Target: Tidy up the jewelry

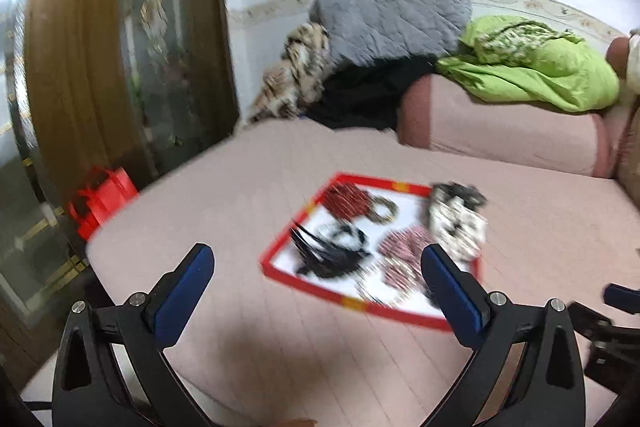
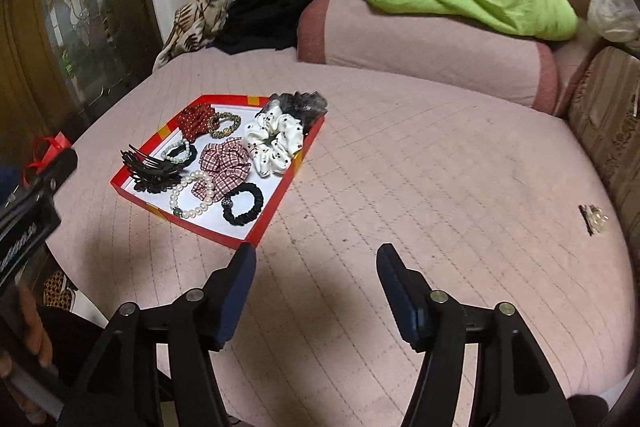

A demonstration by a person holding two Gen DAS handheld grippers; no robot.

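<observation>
Mostly the hair ties and pearl bracelets are lying gathered in the shallow red-rimmed white tray [image 2: 280, 183] left of centre on the pink quilted bed [image 2: 440, 167]. One small pearl clip [image 2: 595, 219] is sitting apart at the right edge, seemingly waiting for collection. Both the left claw [image 1: 318, 259] and right claw [image 2: 316, 263] are hanging wide open, gripping nothing.

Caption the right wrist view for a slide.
Open right tongs hover over pink bed beside red tray of scrunchies and pearls.

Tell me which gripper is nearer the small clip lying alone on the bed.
Right. The right gripper hovers open over the bedspread with the small clip off to its right. The left gripper sits farther left, open, over the red tray.
</observation>
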